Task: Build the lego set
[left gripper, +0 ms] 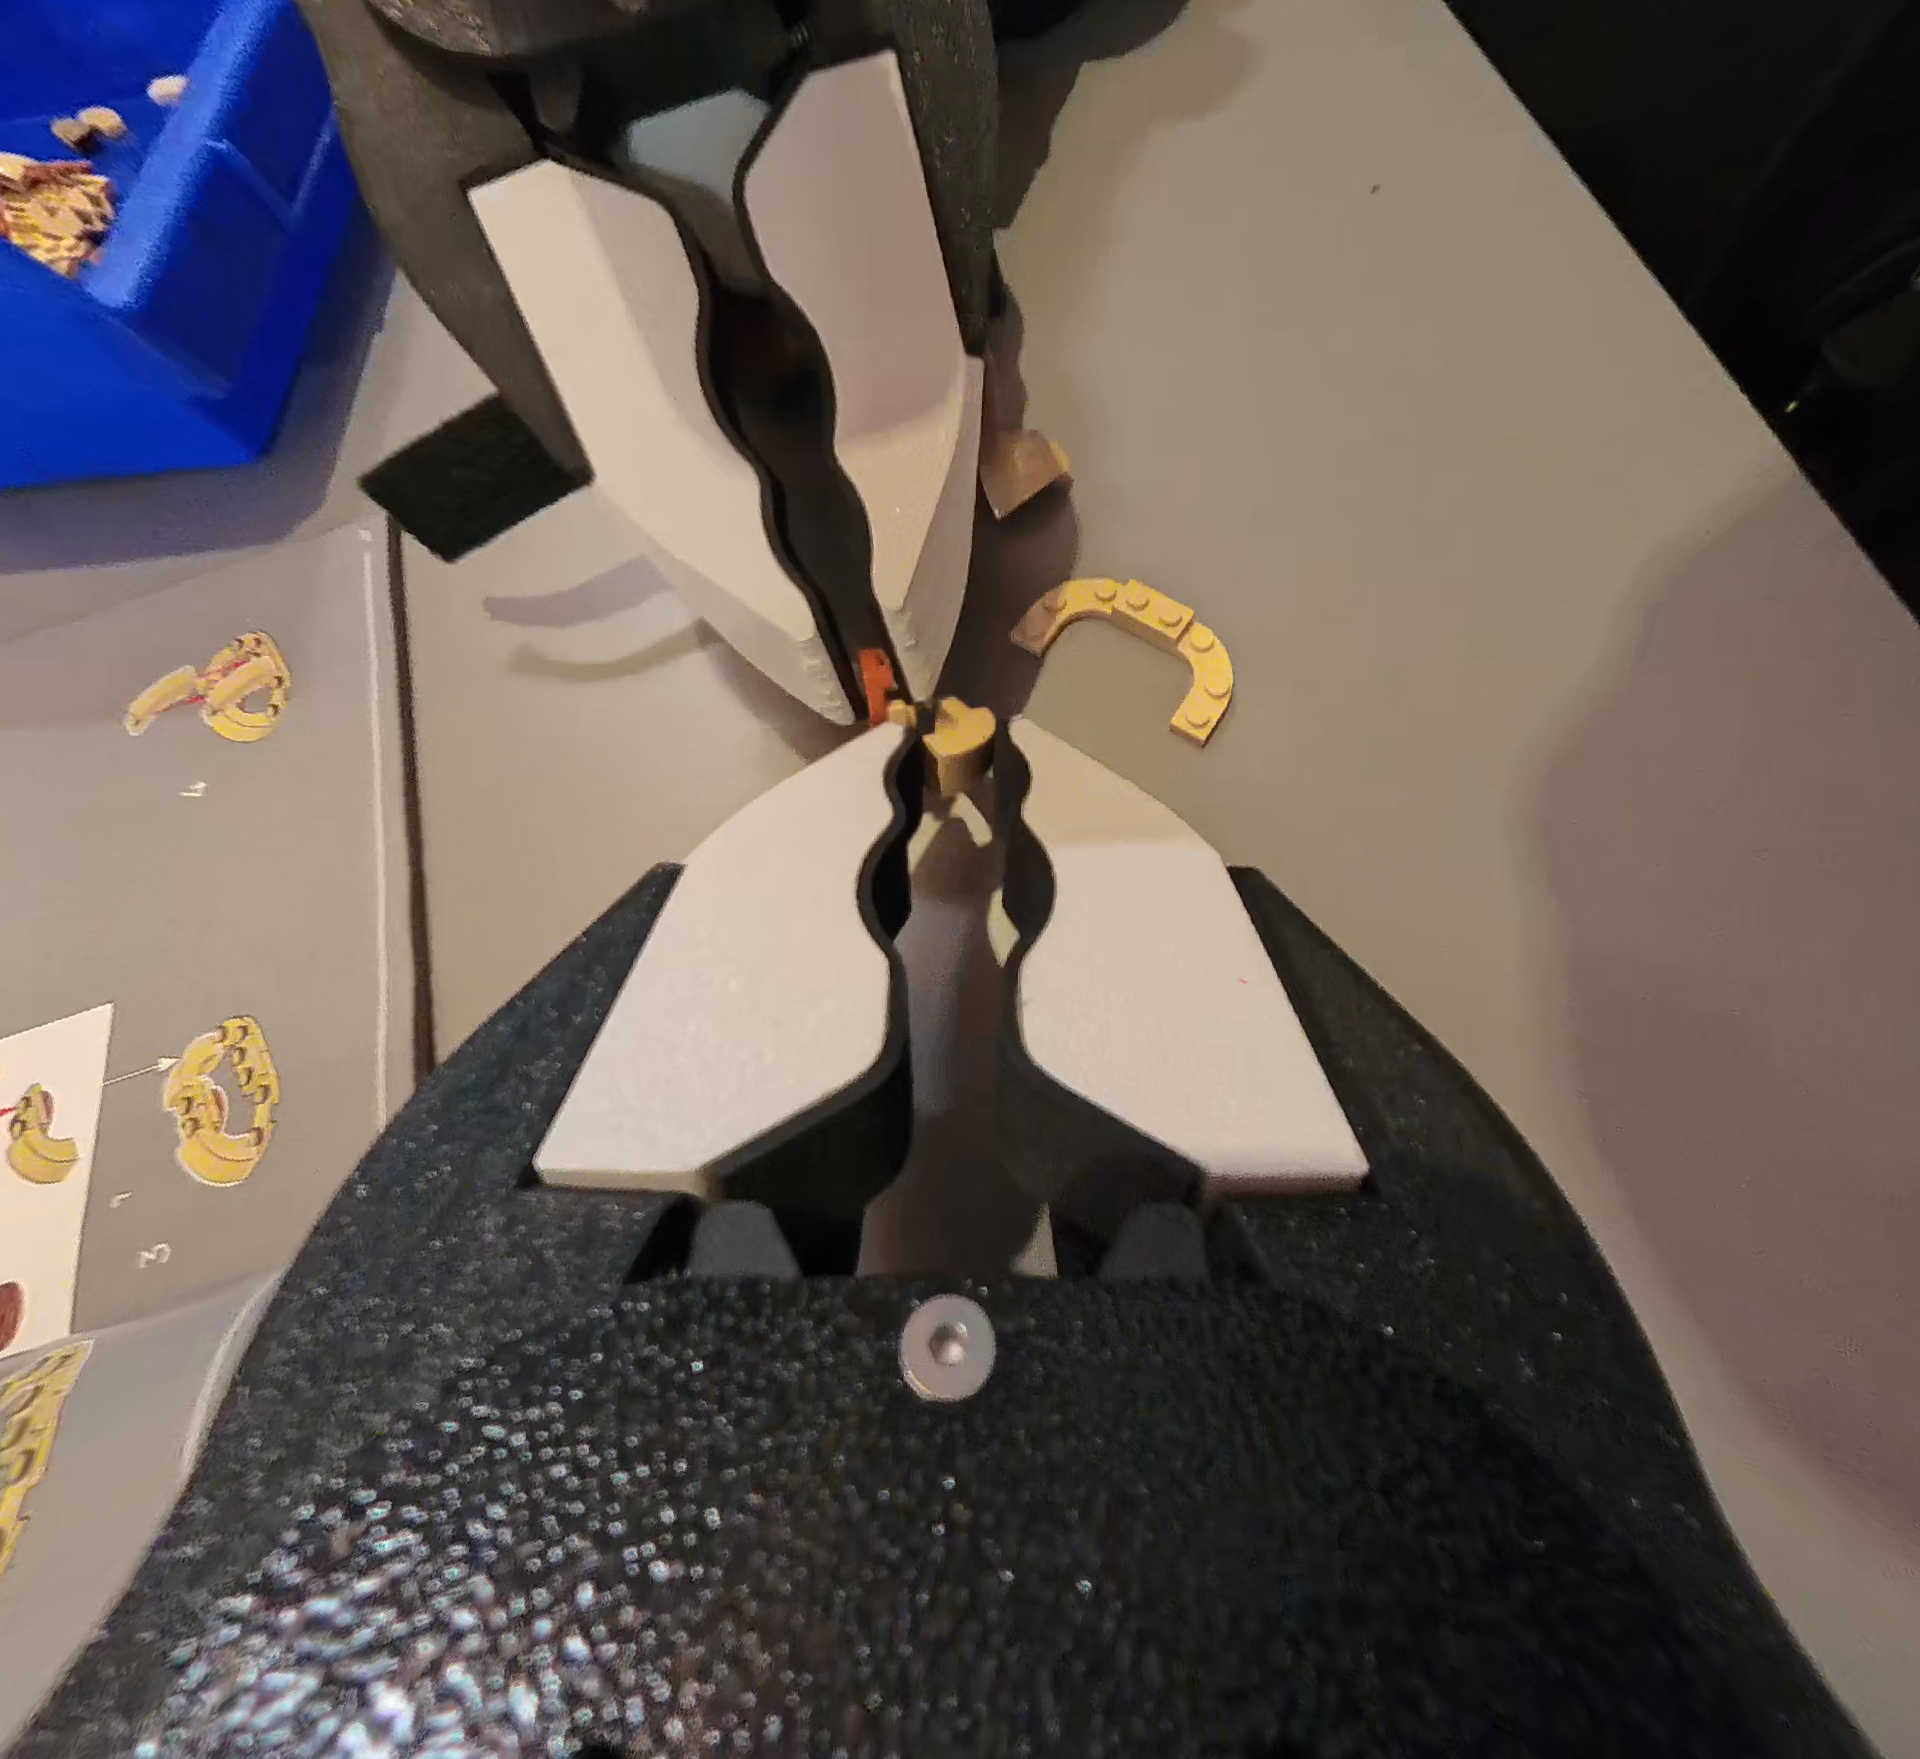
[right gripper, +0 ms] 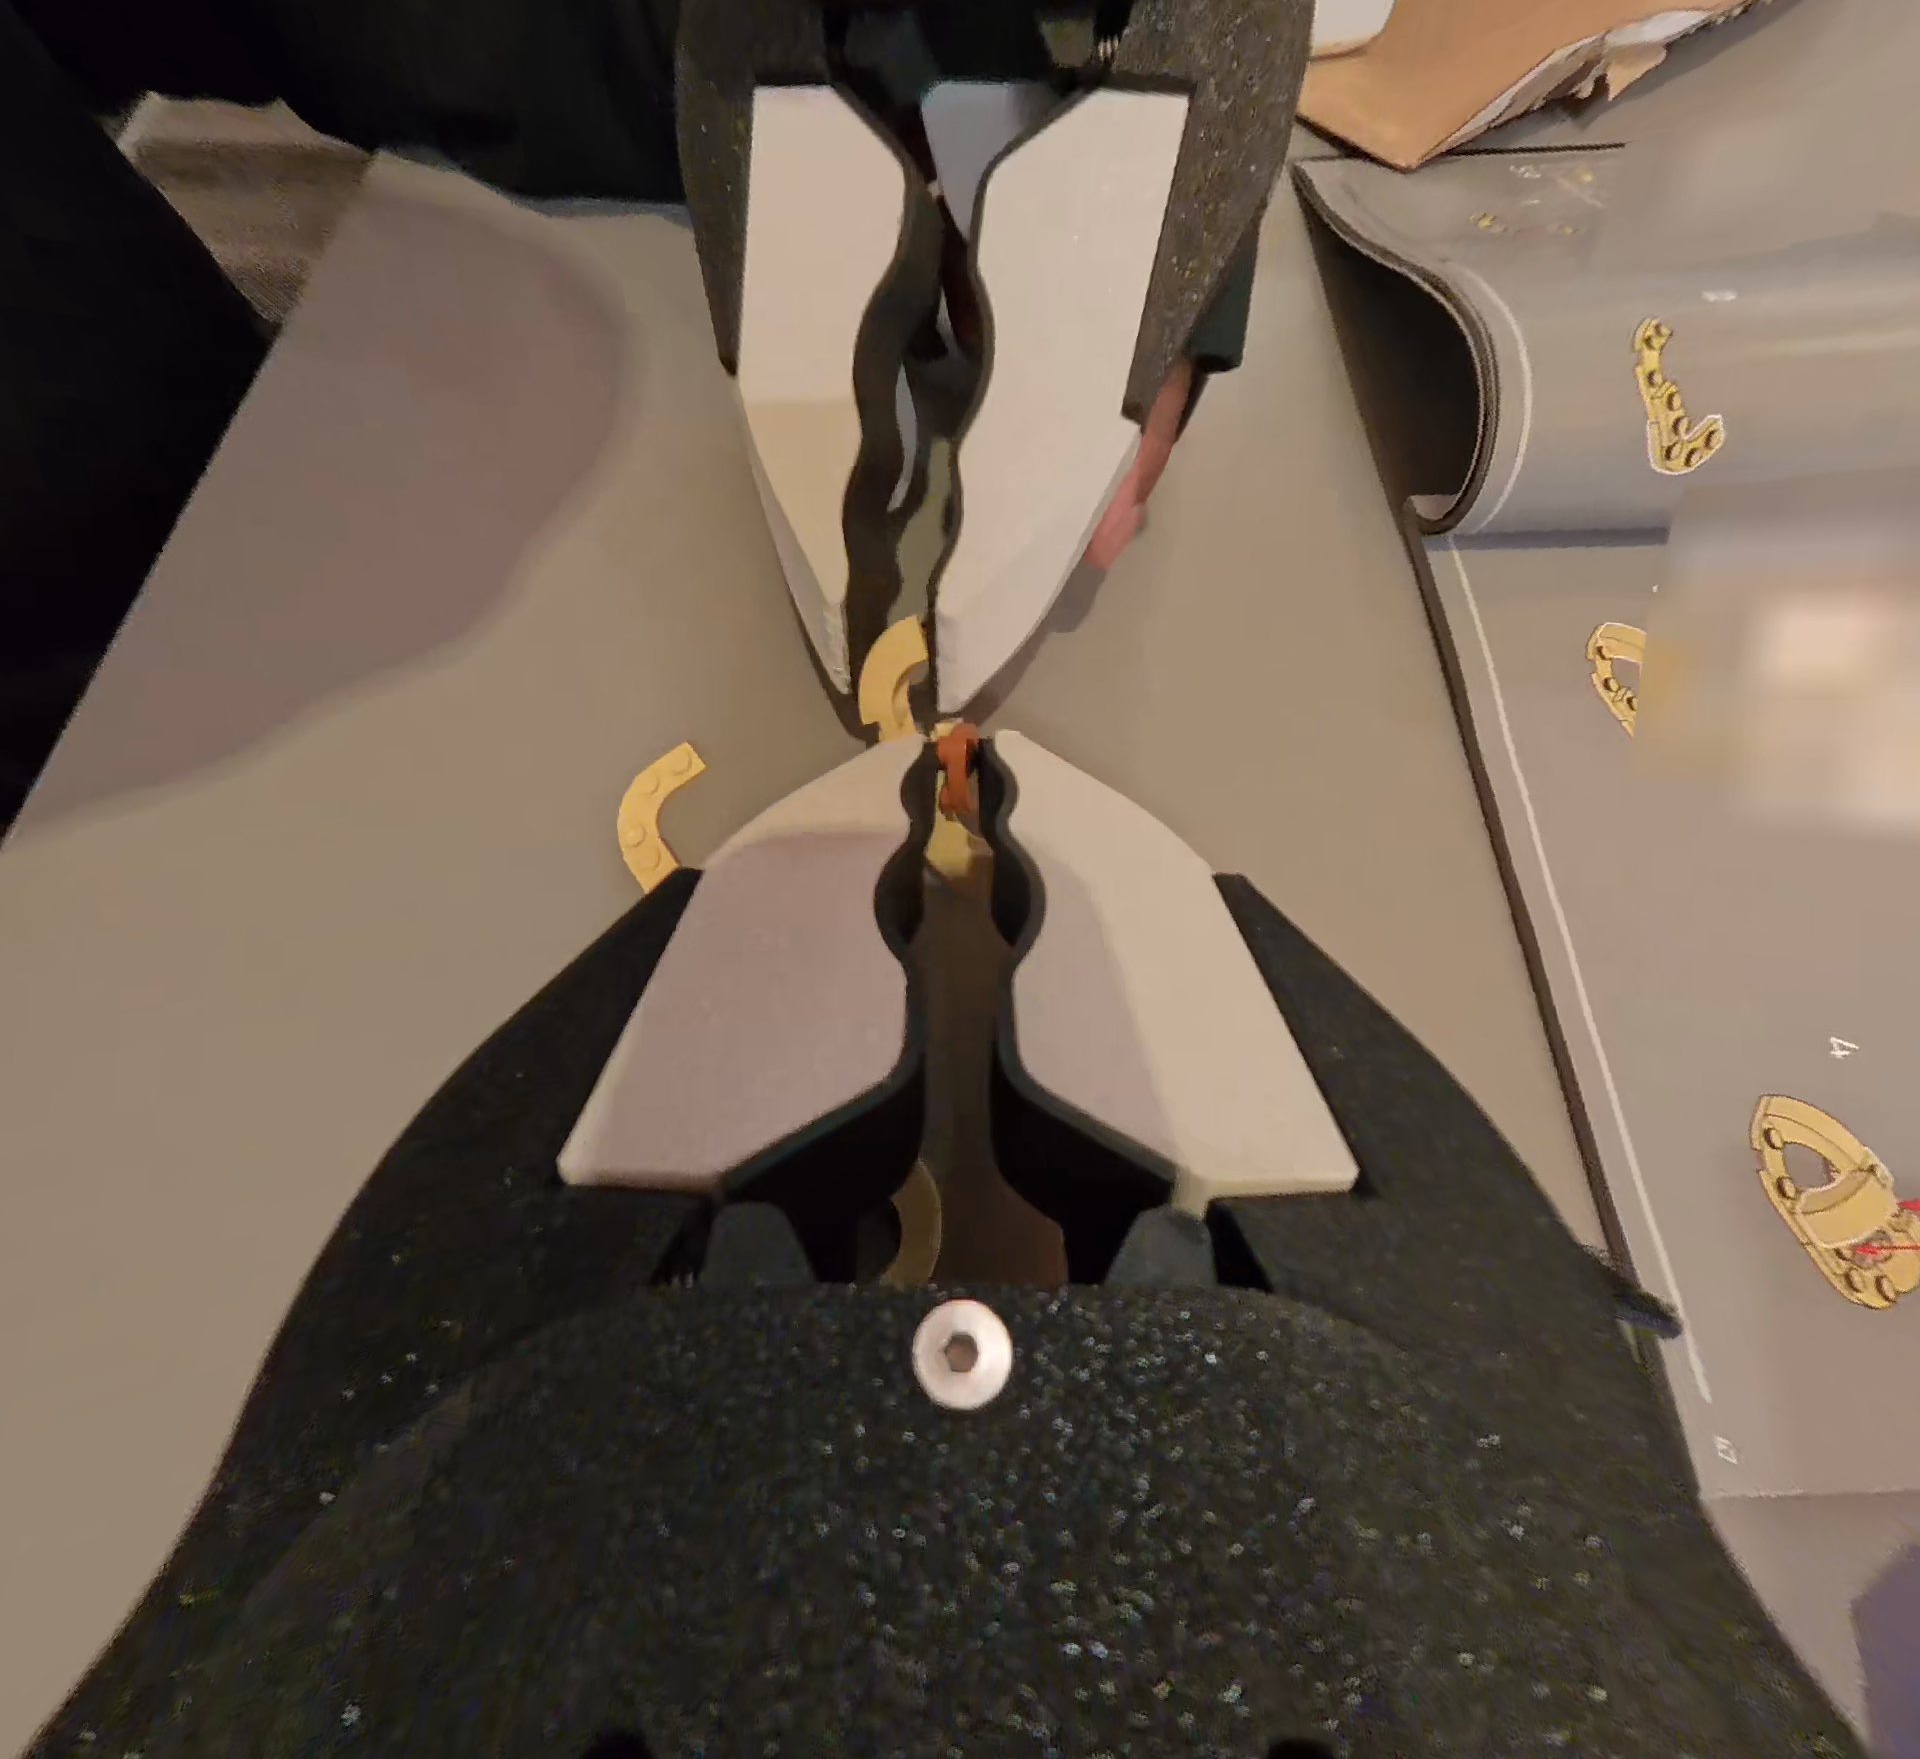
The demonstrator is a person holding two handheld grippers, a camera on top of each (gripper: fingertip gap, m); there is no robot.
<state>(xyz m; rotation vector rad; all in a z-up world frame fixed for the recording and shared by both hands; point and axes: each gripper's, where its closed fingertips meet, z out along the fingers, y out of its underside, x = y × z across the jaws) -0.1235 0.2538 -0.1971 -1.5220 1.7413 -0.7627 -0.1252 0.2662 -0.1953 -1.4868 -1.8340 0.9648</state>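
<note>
Counter [left gripper: 1351, 462] carries the arch [left gripper: 1143, 644] beside where your tongs meet nose to nose above it. Left tongs [left gripper: 951, 753] are clenched on a tan piece [left gripper: 956, 738], right tongs [right gripper: 956, 759] on an orange clip [right gripper: 954, 753]. Both parts look light, rigid and slippery, so pinch flat sides and press squarely.

Far left of the left tongs [left gripper: 951, 753] and beyond them sits a blue plastic storage bin [left gripper: 156, 307]. A flat black rectangular patch [left gripper: 468, 483] lies nearer them on the grey tabletop [left gripper: 1351, 359]. Beyond the right tongs [right gripper: 958, 753], to their right, lies torn brown cardboard packaging [right gripper: 1538, 26].
</note>
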